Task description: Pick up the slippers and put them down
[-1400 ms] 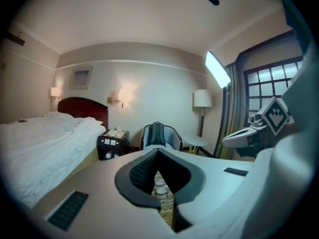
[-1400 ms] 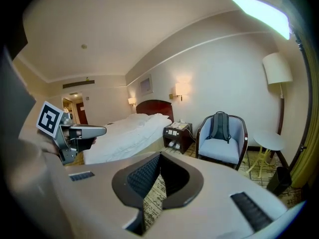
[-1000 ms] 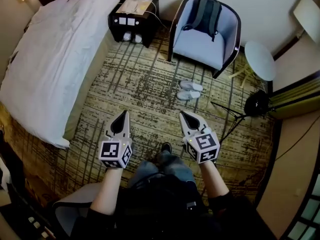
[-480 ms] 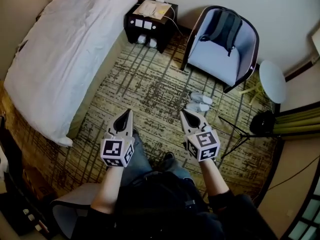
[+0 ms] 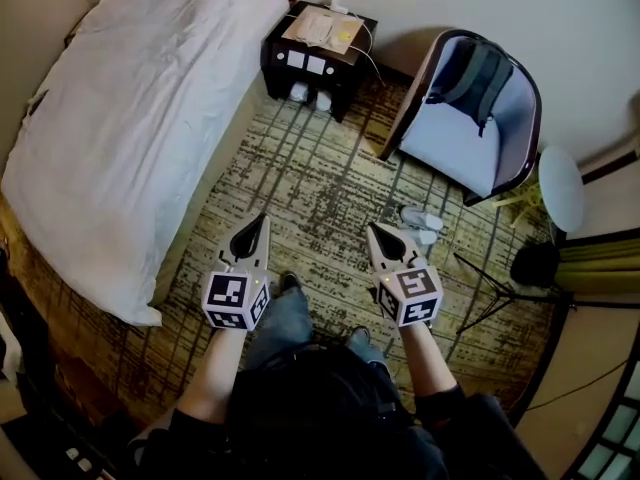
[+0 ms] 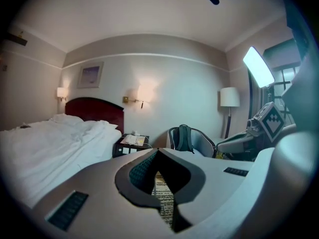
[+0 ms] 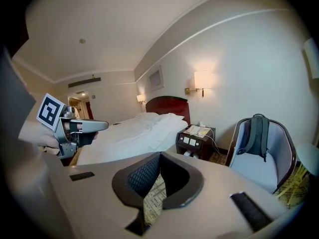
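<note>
Patterned carpet [image 5: 300, 178] holds white slippers [image 5: 421, 219] beside the armchair [image 5: 455, 143]. Left claw [image 5: 258, 224] and right claw [image 5: 378, 235] are both clenched, empty.

A hotel-style bedroom: a wide bed [image 5: 130, 138] in white linen fills the upper left, a dark nightstand [image 5: 318, 53] stands beside it, an armchair [image 5: 470, 128] sits at upper right, patterned carpet [image 5: 310, 178] covers the floor, and lit wall lamps [image 7: 202, 78] flank a framed picture [image 6: 90, 75].
</note>
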